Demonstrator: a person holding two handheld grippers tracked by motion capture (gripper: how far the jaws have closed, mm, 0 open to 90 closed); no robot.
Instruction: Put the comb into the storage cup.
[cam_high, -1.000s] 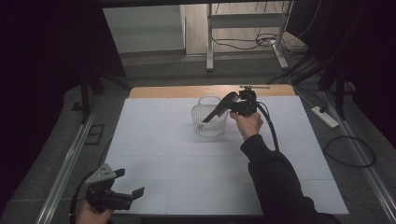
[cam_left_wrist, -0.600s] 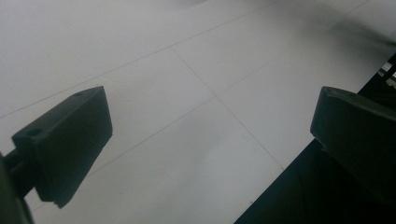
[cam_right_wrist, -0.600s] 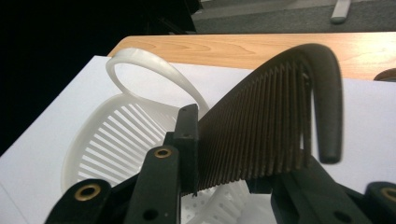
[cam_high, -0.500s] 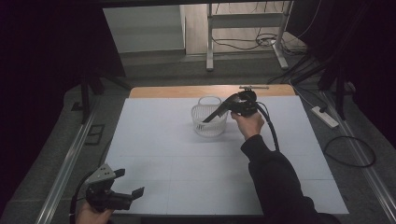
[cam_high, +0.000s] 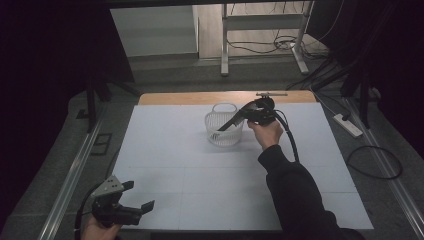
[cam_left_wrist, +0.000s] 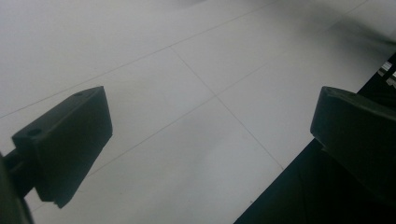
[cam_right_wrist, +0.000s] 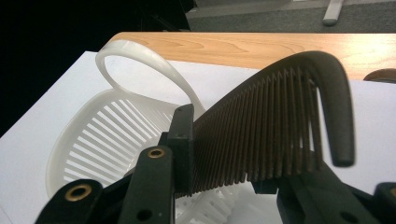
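A white slatted plastic basket (cam_high: 223, 138) with a loop handle stands at the far middle of the table; in the right gripper view the basket (cam_right_wrist: 100, 140) lies just below the jaws. My right gripper (cam_high: 244, 116) hovers at its right rim with a dark comb (cam_high: 228, 125) slanting down into it. The comb (cam_right_wrist: 280, 121) sits between the jaws of the right gripper (cam_right_wrist: 243, 154), teeth down. These jaws have just been opening, and the comb still rests against them. My left gripper (cam_high: 140, 196) stands open and empty at the near left corner, where the left gripper (cam_left_wrist: 210, 140) looks over the table edge.
White sheets (cam_high: 200, 170) cover the table, with a strip of bare wood (cam_high: 190, 98) along the far edge. A power strip (cam_high: 348, 125) and cables lie on the floor to the right. A metal frame (cam_high: 260, 30) stands behind the table.
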